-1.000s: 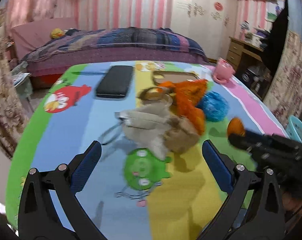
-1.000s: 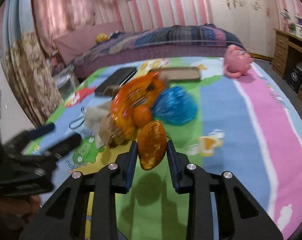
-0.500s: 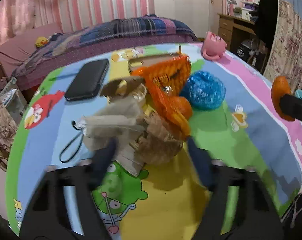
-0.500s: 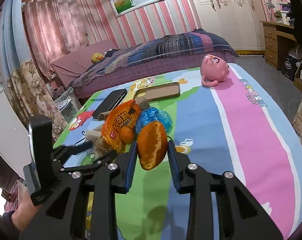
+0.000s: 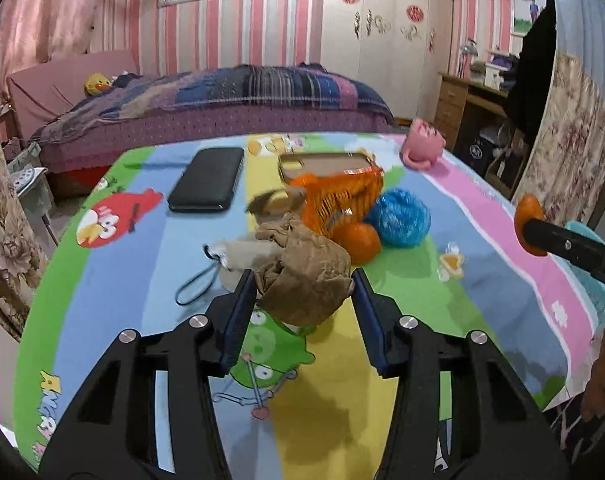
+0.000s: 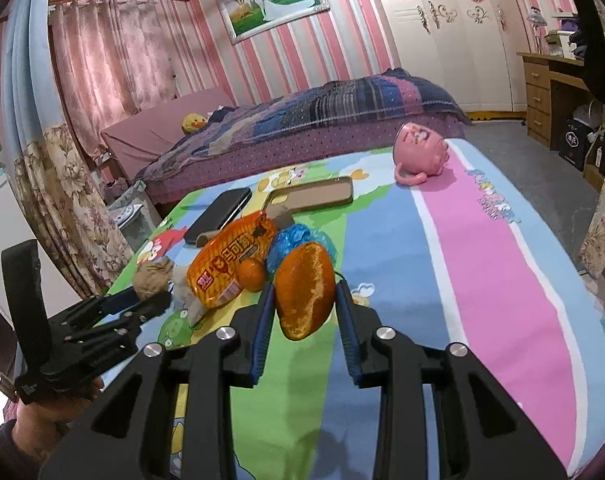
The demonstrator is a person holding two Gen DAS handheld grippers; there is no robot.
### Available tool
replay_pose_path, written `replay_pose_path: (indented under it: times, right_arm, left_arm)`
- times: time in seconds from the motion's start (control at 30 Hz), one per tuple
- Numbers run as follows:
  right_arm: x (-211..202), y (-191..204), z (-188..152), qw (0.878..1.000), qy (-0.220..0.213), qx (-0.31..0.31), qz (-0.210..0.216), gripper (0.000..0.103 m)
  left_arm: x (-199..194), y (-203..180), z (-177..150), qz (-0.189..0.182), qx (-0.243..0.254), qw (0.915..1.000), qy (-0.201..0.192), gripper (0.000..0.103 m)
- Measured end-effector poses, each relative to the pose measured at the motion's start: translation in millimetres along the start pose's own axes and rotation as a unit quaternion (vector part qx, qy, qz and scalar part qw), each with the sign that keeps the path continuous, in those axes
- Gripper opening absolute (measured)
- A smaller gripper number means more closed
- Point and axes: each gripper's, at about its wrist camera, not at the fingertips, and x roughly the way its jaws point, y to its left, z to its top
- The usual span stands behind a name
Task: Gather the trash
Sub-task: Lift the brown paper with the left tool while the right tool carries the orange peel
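Between left tongs [image 5: 304, 292] now, brown paper wad [image 5: 306, 276].

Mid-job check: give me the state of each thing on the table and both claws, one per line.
Left claw: shut on crumpled brown paper.
Right claw: shut on orange peel, held above the table.
Orange snack bag: lying crumpled.
Small orange: whole, against the bag.
Pink mug: tipped on its side.
Black phone: flat, screen dark.
Phone case: empty, open side up.

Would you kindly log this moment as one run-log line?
left gripper: closed on crumpled brown paper | right gripper: holding orange peel aloft | snack bag, tangerine: on table
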Motion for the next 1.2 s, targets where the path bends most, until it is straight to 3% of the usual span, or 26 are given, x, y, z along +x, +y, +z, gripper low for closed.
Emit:
replay_pose_path:
  times: [0.43,0.67,0.93,1.2]
  right_arm:
    - [-10,-8,3,1.0,-0.015,0.005,-0.019,0.032]
    - [-37,-21,7,0.995,-0.062,0.015,-0.073,0.032]
    - [-102,-79,9,0.975,-0.117,0.048,-0.18,0.032]
    - [-182,-154,15,0.949,-0.171,0.093,-0.248,0.032]
  left_arm:
    - [-4,-4,5,-0.012,-0.006,0.9998,-0.013,0.048]
    - [-13,-10,24,-0.013,-0.03,0.9985,-0.043,0.048]
    - [-22,-83,54,-0.069,-0.01,0.9949,-0.073,0.048]
    - [-22,-219,72,-0.149,0.058,0.9838,-0.081,0.048]
